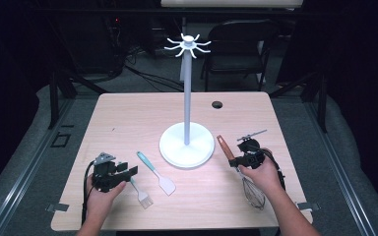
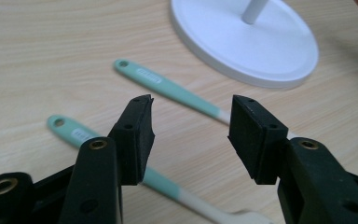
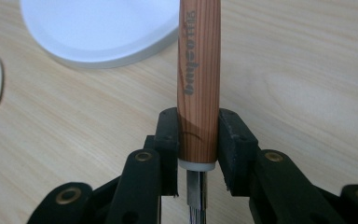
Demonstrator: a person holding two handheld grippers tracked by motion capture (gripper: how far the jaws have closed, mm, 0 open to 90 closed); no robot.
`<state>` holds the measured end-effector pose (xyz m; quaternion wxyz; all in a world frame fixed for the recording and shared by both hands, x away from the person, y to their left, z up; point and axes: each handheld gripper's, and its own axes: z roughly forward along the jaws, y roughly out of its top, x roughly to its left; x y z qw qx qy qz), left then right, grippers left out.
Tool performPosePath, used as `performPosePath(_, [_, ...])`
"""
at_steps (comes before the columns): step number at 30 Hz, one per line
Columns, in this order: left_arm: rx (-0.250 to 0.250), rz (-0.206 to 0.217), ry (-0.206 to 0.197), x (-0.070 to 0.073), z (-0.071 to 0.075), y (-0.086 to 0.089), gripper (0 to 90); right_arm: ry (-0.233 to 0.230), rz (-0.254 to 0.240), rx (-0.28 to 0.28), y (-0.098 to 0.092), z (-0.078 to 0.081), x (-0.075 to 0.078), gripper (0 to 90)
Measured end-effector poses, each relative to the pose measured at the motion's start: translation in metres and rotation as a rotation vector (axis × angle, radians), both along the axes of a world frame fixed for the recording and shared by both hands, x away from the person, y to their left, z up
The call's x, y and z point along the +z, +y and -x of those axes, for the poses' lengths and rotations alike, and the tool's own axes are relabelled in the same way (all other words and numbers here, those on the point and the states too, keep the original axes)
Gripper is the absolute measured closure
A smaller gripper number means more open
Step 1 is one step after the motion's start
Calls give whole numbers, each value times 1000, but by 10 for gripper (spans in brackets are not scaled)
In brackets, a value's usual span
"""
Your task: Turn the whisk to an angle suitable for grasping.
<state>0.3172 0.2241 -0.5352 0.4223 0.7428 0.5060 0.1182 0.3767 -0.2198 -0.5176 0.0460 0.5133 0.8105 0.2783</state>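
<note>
Right gripper (image 3: 198,154) clamps the whisk (image 1: 241,169) by its wooden handle, 1 pad on each side just above the white collar, as the right gripper view shows. From the high view the whisk's long axis runs from about 11 o'clock, where the handle tip points at the stand (image 1: 186,144), to 5 o'clock, where the wire cage lies by the person's right forearm near the table (image 1: 128,113) edge.

Left gripper (image 2: 191,135) stands wide open and grips nothing. Through the gap in the left gripper view lie 2 teal-handled tools: the brush (image 2: 121,158) passes under the left-hand pad, and the spatula (image 2: 168,87) lies beyond, both slanting from 10 o'clock down to 4 o'clock. Whether the pad touches the brush I cannot tell.

My judgement: the hooks (image 1: 188,45) atop the stand's pole are the likely goal. They sit at about 11 o'clock from the right gripper, along the handle's own line, so the right hand is nearer for the whisk and must raise the handle end toward a hook.
</note>
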Motion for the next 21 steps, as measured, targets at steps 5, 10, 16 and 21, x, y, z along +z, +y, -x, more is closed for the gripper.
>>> performPosePath(5, [-54, 10, -40, 10, 3, -15, 471, -98, 26, 102, 11, 14, 9, 710])
performPosePath(10, [-107, 29, -52, 20, 5, -33, 471, -173, 44, 181, 19, 27, 18, 710])
performPosePath(16, [-205, 27, -65, 29, 3, -65, 444, -227, 50, 262, 27, 40, 20, 710])
performPosePath(21, [-259, 61, -67, 33, -4, -96, 418, -263, 40, 313, 30, 49, 20, 710])
